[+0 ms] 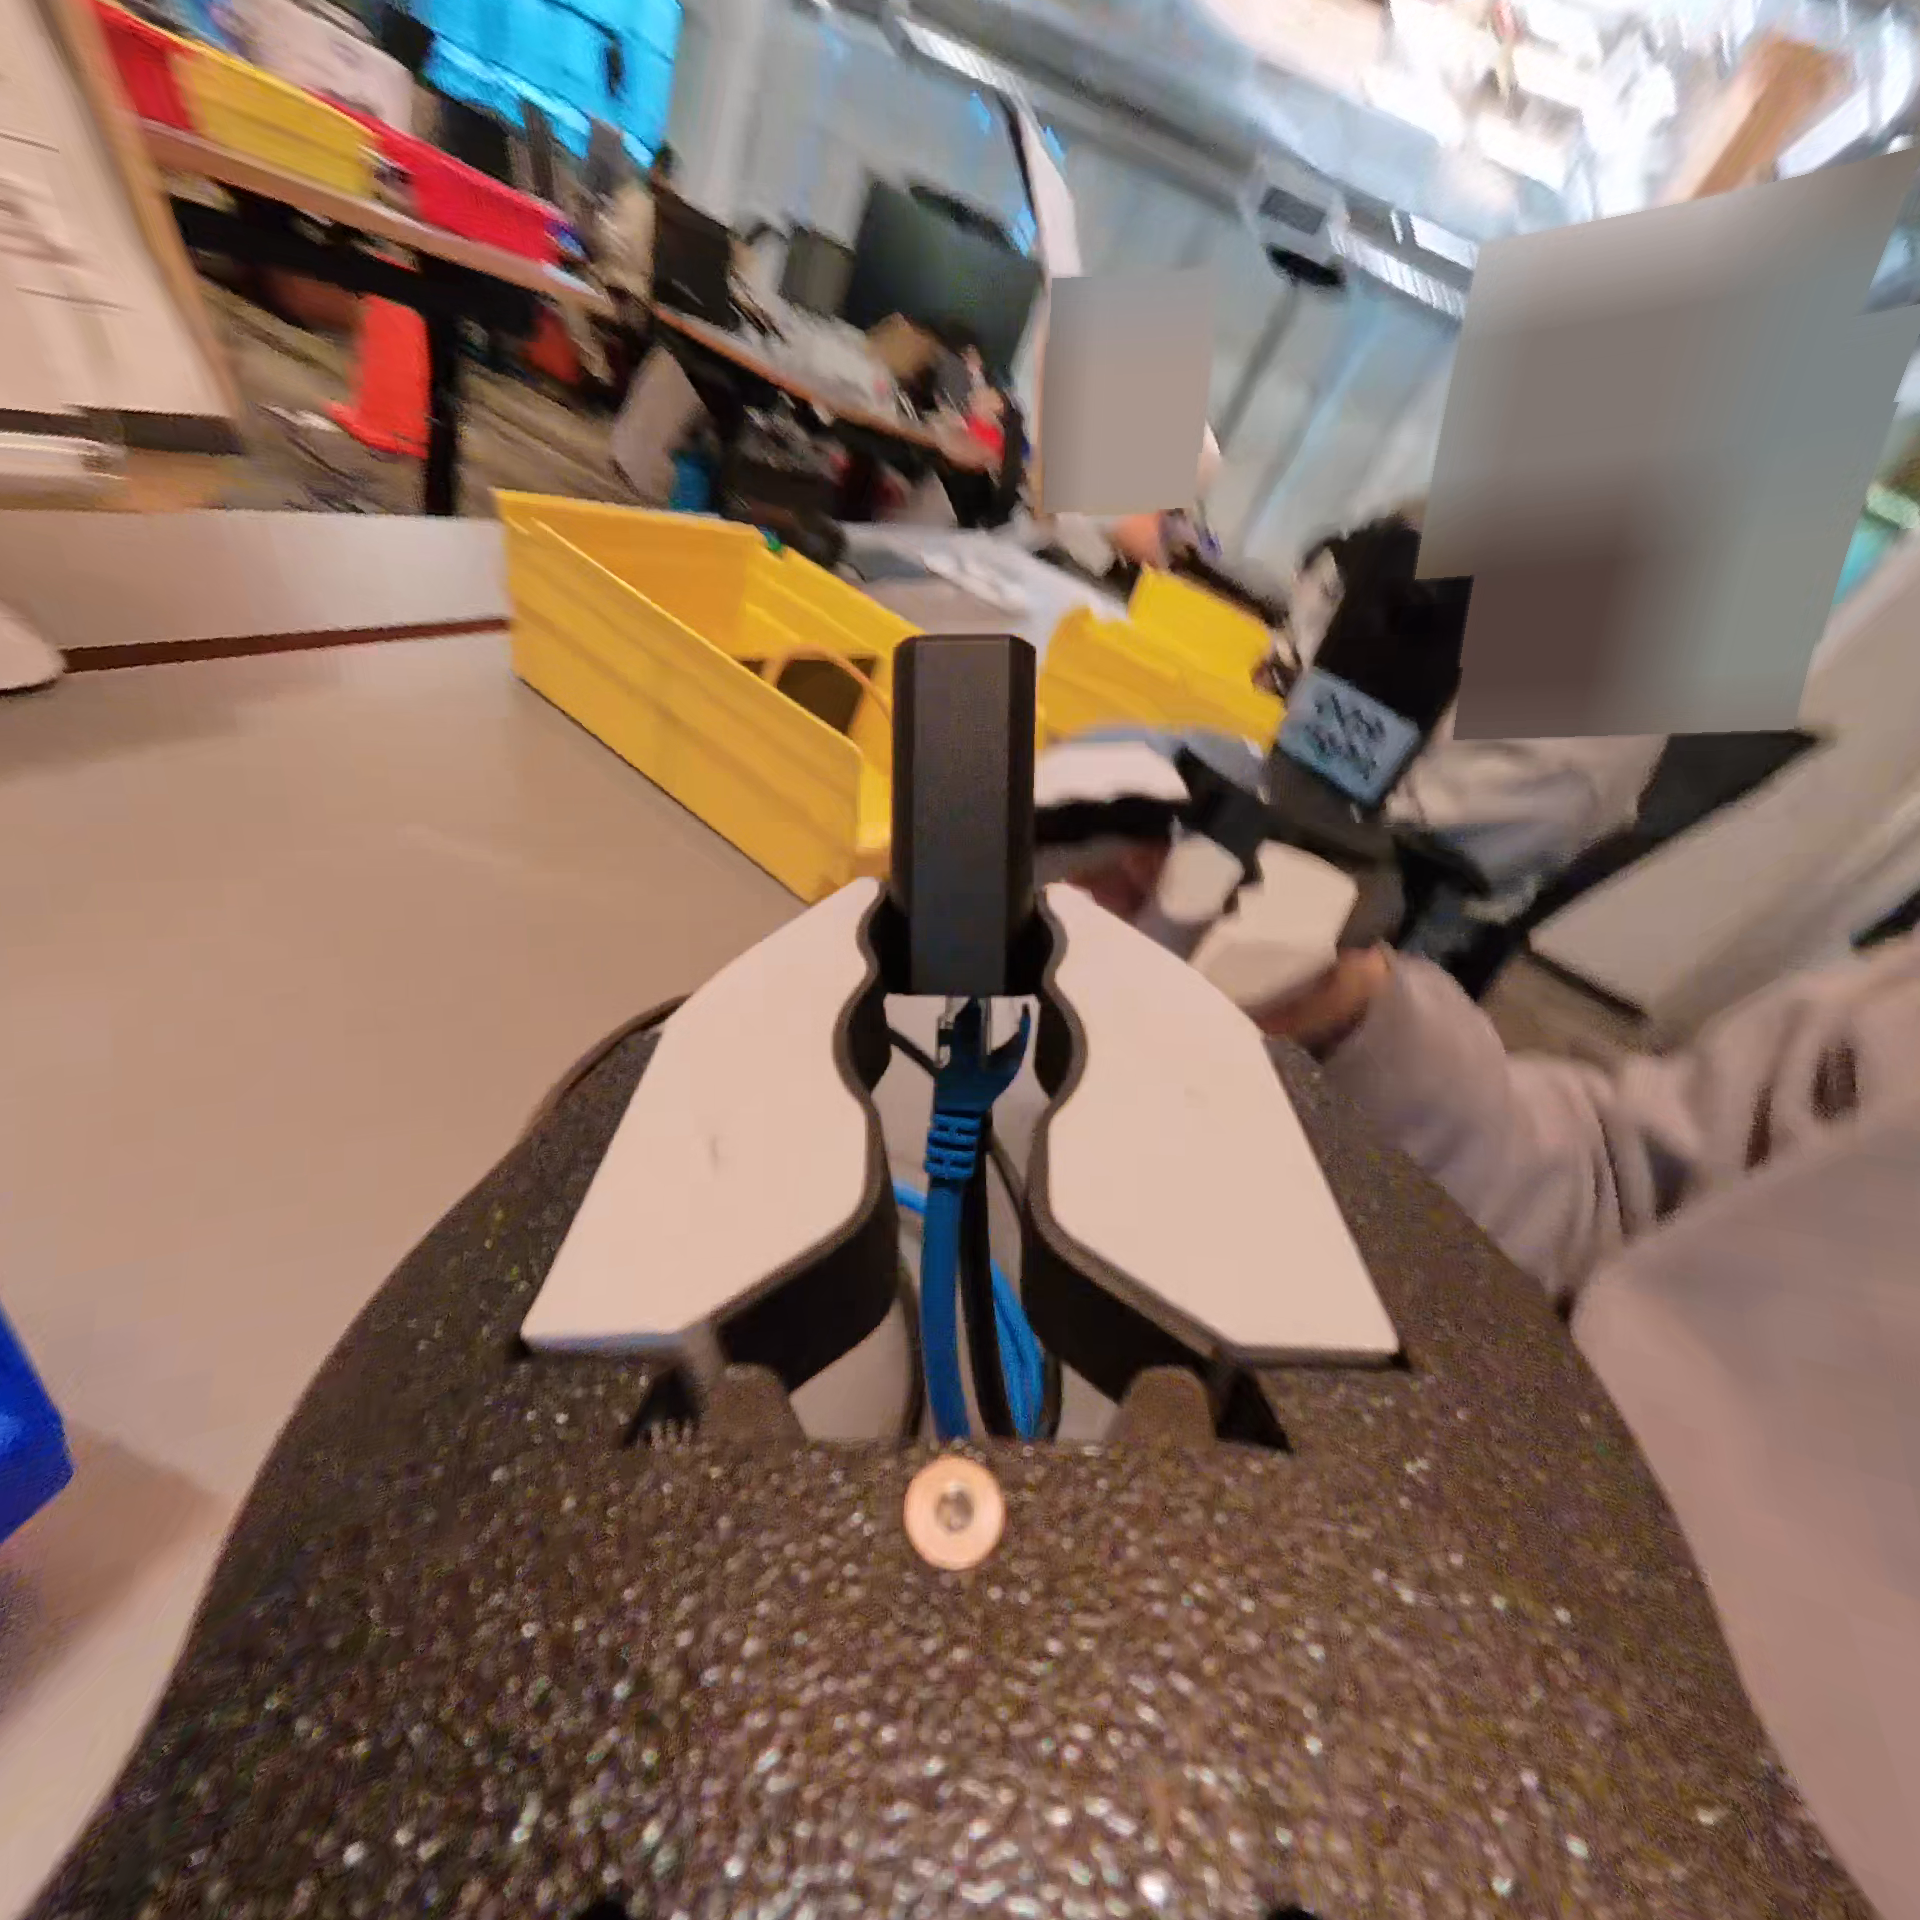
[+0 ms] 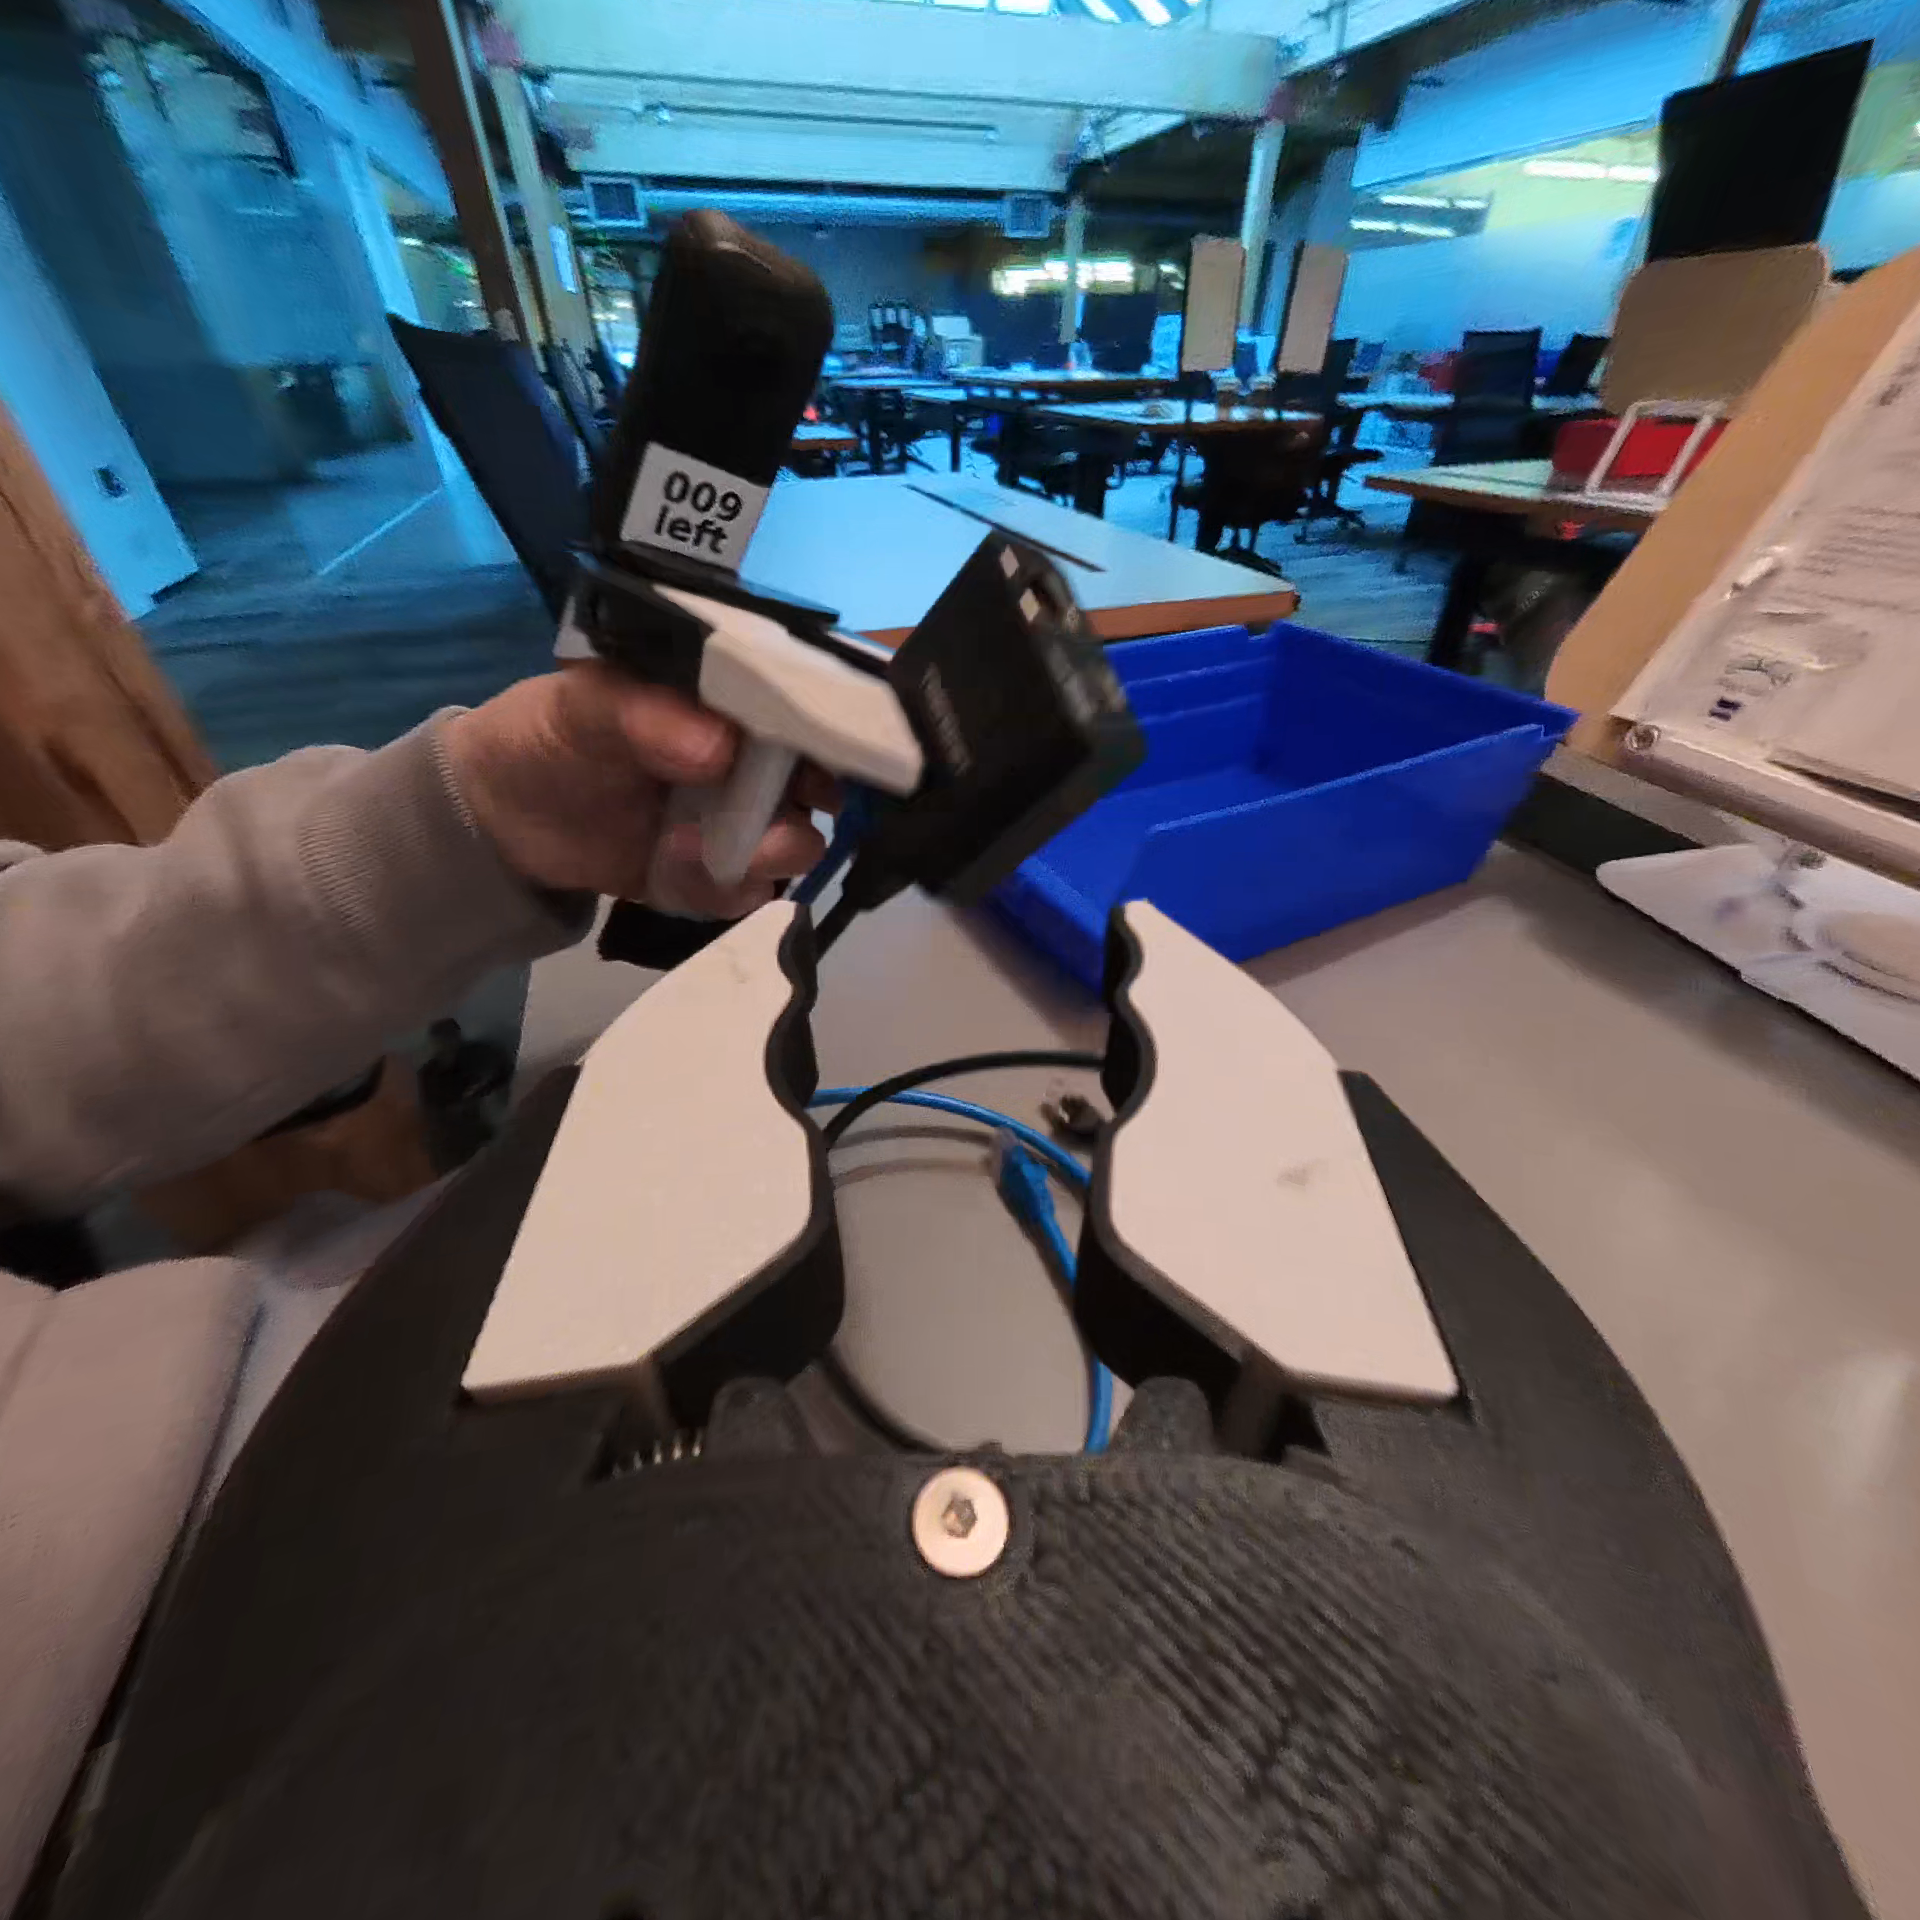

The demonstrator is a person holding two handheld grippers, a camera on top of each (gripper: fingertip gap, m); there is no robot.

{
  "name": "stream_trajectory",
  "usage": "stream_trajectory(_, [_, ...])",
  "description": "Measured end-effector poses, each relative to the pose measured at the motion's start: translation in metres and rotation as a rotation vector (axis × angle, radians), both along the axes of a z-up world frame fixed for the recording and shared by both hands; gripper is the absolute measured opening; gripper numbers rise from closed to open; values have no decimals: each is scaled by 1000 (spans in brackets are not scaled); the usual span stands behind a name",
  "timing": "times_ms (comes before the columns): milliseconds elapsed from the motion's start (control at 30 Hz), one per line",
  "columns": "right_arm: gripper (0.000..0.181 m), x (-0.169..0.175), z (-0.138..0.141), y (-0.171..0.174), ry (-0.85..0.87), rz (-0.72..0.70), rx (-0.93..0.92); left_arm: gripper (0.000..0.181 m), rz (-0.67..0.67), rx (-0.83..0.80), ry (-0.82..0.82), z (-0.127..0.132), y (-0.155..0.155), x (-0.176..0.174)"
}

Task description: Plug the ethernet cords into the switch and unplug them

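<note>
My left gripper [image 1: 958, 935] is shut on a small black switch [image 1: 961, 810] and holds it above the grey table. A blue ethernet cord [image 1: 951, 1143] is plugged into the switch's underside and hangs down between my fingers, beside a black cord. In the right wrist view the left gripper [image 2: 914, 748] holds the switch [image 2: 1008, 717] in the air, cords trailing from it. My right gripper [image 2: 956, 935] is open and empty, just below the switch. A loose blue ethernet plug [image 2: 1023, 1174] and a black cord [image 2: 935, 1081] lie on the table between my right fingers.
Yellow bins [image 1: 686, 665] stand on the table beyond the switch. A blue bin [image 2: 1299, 790] sits behind the switch in the right wrist view. A white stand with papers [image 2: 1787, 831] is at the right. A person's sleeve [image 2: 260, 935] reaches in from the left. The left gripper's tips are roughly 4 cm from the right gripper's.
</note>
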State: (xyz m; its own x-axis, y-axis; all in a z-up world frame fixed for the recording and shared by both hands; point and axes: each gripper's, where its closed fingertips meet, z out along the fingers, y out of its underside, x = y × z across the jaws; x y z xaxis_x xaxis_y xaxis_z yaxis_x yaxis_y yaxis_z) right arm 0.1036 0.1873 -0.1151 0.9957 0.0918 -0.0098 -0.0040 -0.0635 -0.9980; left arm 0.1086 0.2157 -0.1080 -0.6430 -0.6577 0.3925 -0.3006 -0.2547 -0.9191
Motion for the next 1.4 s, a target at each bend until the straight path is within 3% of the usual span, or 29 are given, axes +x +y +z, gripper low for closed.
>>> stream_trajectory(133, [57, -3, -4, 19, 26, -106, 21, 23, 112, -154, -24, 11, 3, 9])
stream_trajectory(300, [52, 13, 1, 19, 57, -231, 93, 23, 123, -161, -62, 12, -8, 11])
stream_trajectory(433, [36, 12, 27, 4, 228, -101, 264, 23, 68, -93, -167, 16, -19, 6])
stream_trajectory(533, [38, 18, 24, 0, 397, -42, 257, 23, 73, 41, -251, 13, -25, 4])
stream_trajectory(700, [75, 24, 24, 3, 449, -165, 265, 23, 258, 500, -432, -4, -26, 13])
stream_trajectory(800, [64, 16, 19, 10, 464, -143, 233, 23, 325, 668, -527, -9, -33, 16])
stream_trajectory(900, [62, 17, 15, 9, 439, -117, 217, 23, 335, 690, -552, -12, -34, 17])
stream_trajectory(1000, [61, 17, 14, 7, 286, -94, 153, 32, 205, 728, -534, -20, -39, 12])
stream_trajectory(1067, [61, 24, 18, 2, 85, -168, 102, 56, 65, 755, -396, -35, -37, 4])
stream_trajectory(1133, [61, 29, 15, -3, -191, -253, -15, 73, 65, 716, -322, -23, -30, -2])
stream_trajectory(1267, [61, 22, 4, 2, -600, -334, -171, 47, 213, 494, -259, 28, -31, -10])
stream_trajectory(1400, [61, 7, -8, 13, -857, -354, -271, 46, 177, 555, -53, 1, -41, -13])
